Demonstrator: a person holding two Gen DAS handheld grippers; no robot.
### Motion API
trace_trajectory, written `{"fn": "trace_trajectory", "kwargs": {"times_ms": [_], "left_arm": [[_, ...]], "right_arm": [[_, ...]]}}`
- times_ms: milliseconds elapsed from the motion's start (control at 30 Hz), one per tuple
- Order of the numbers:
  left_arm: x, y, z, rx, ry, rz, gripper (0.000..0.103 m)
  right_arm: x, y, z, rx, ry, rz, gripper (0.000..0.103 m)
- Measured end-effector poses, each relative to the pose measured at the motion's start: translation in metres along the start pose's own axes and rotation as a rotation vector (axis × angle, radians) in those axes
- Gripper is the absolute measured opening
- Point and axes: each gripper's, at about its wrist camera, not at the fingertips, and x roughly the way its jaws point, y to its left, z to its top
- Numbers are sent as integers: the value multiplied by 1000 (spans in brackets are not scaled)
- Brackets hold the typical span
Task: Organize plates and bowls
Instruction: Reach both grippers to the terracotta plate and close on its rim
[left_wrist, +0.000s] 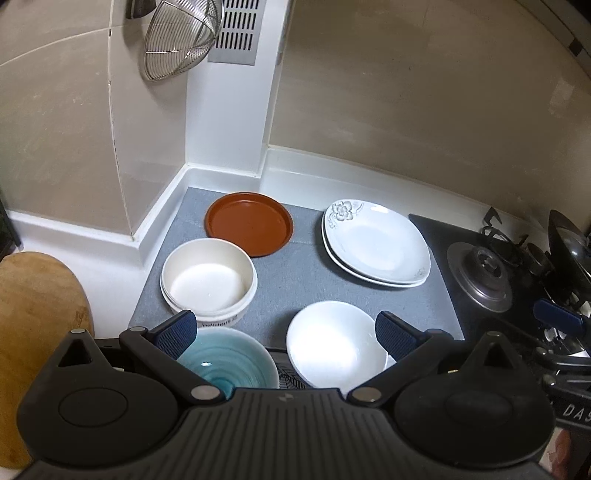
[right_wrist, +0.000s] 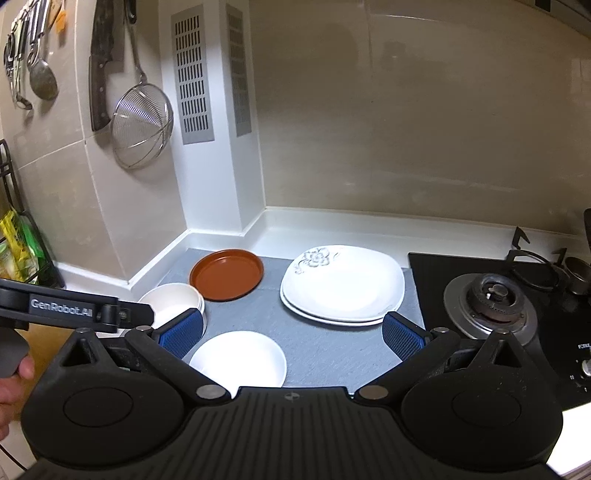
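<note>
Your left gripper (left_wrist: 286, 334) is spread wide, its blue-padded fingers (left_wrist: 176, 332) holding nothing; it hangs above the near edge of the grey mat (left_wrist: 295, 273), with the teal bowl (left_wrist: 229, 360) under its left finger and the plain white bowl (left_wrist: 334, 343) under its right one, though you cannot tell from here whether a pad touches either rim. Your right gripper (right_wrist: 291, 334) is just as wide open and just as empty, poised over the same mat with the plain white bowl (right_wrist: 240, 358) below its left finger. Count what lies before you: two cream bowls nested one inside the other (left_wrist: 208, 282) at the mat's left side, one teal bowl at the near left corner, and one plain white bowl in the near middle. That makes four bowls. Behind them sits one brown plate (left_wrist: 249, 223) at the far left of the mat, apart from the cream pair, and two white flowered plates stacked together (left_wrist: 375, 242) at the far right, next to the black stove (left_wrist: 517, 280). That makes three plates. A wire strainer (right_wrist: 142, 125) hangs on the tiled wall above the corner, and a wooden board (left_wrist: 33, 317) stands off the mat to your left. Your hand (right_wrist: 11, 387) shows at the edge of the right camera's view, gripping the left tool's handle.
</note>
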Motion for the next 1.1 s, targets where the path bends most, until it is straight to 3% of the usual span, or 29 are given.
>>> {"fn": "trace_trajectory", "kwargs": {"times_ms": [233,533,667,1100], "left_arm": [[21,23,34,-40,2,84,103],[97,51,93,-83,107,216,103],[137,60,110,-127,162,238,103],[247,67,129,-164,302,325,103]], "right_arm": [[37,-13,31,2,36,64,103],[164,-18,76,7,178,252,103],[222,-11,90,5,240,243,103],[350,19,105,-213,341,184,103]]}}
